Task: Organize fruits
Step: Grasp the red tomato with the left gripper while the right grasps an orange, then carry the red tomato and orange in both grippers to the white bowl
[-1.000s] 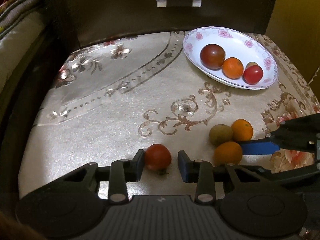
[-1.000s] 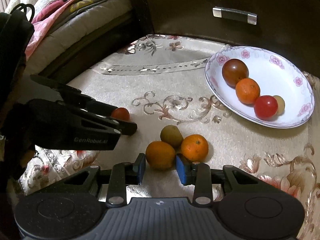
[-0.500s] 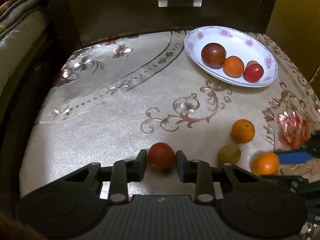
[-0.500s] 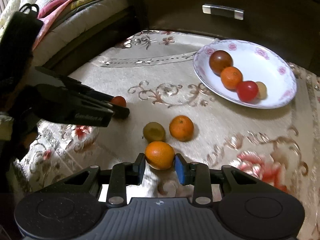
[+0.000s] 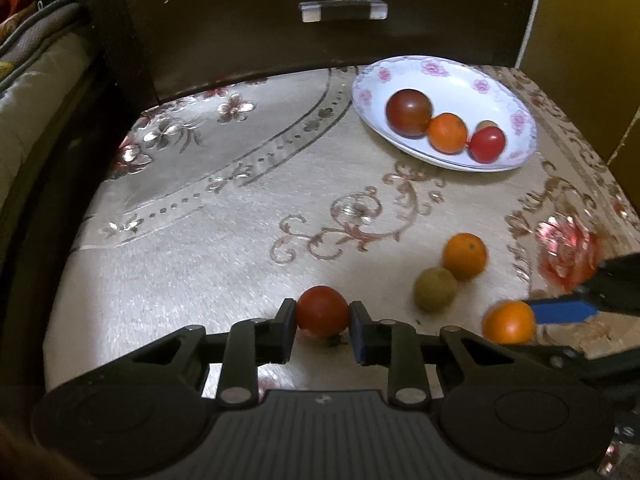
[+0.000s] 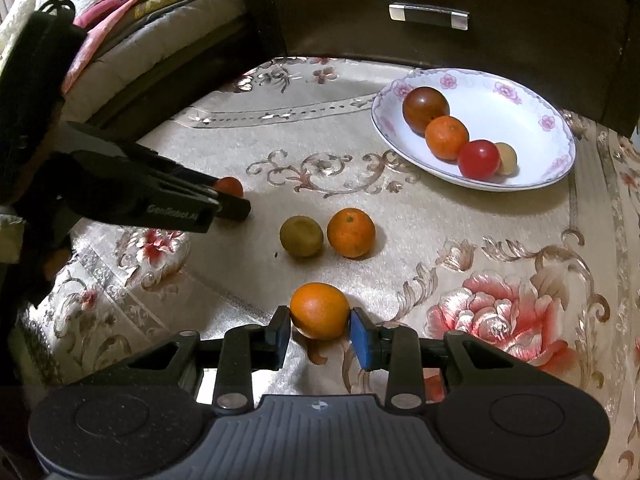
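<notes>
My left gripper (image 5: 322,314) is shut on a red tomato (image 5: 322,311) just above the cloth; it also shows in the right wrist view (image 6: 229,186). My right gripper (image 6: 320,326) is shut on an orange (image 6: 319,310), lifted off the cloth; that orange shows in the left wrist view (image 5: 508,322). A second orange (image 6: 351,232) and a brownish-green fruit (image 6: 301,236) lie together on the tablecloth. A white flowered plate (image 6: 532,120) at the back right holds a dark tomato (image 6: 425,104), an orange (image 6: 446,137), a red tomato (image 6: 479,159) and a small pale fruit (image 6: 507,154).
A dark cabinet with a drawer handle (image 6: 429,17) stands right behind the table. A bed with folded blankets (image 6: 132,32) lies to the left. The table edge runs close along the left and right sides of the cloth (image 5: 200,240).
My left gripper closed on the red tomato. My right gripper closed on the orange and drew it back and to the right, away from the other orange and the green fruit.
</notes>
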The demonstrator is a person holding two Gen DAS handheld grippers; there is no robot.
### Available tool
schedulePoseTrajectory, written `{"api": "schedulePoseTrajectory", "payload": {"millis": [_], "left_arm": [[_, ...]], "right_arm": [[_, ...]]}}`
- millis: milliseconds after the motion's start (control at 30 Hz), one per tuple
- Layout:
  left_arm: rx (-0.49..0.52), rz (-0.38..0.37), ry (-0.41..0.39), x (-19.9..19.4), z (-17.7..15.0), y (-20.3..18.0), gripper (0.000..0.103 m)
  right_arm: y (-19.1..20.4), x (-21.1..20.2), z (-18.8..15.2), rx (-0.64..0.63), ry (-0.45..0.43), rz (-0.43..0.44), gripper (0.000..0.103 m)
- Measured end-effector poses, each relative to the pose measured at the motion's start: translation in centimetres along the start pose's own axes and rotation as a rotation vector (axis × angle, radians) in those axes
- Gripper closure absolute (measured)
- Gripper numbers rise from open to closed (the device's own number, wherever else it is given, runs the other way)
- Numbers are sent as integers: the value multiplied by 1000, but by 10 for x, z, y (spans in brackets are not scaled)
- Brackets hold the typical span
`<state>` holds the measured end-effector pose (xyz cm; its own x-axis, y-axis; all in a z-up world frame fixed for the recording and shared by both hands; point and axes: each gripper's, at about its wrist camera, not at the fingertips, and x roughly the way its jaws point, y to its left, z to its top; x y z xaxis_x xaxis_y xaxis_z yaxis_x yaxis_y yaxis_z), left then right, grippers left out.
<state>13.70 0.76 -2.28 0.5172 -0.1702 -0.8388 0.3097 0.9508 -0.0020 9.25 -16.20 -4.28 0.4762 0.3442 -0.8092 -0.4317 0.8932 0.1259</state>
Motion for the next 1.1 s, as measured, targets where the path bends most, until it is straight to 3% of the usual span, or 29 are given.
{"api": "schedulePoseTrajectory", "payload": {"millis": [400, 1100], "left_arm": [[51, -31, 61, -5, -23, -22, 66], [44, -10, 52, -9, -30, -24, 66]], "right_arm": [[2, 1, -1, -18, -4, 2, 72], [0, -3, -3, -24, 0, -13, 76]]}}
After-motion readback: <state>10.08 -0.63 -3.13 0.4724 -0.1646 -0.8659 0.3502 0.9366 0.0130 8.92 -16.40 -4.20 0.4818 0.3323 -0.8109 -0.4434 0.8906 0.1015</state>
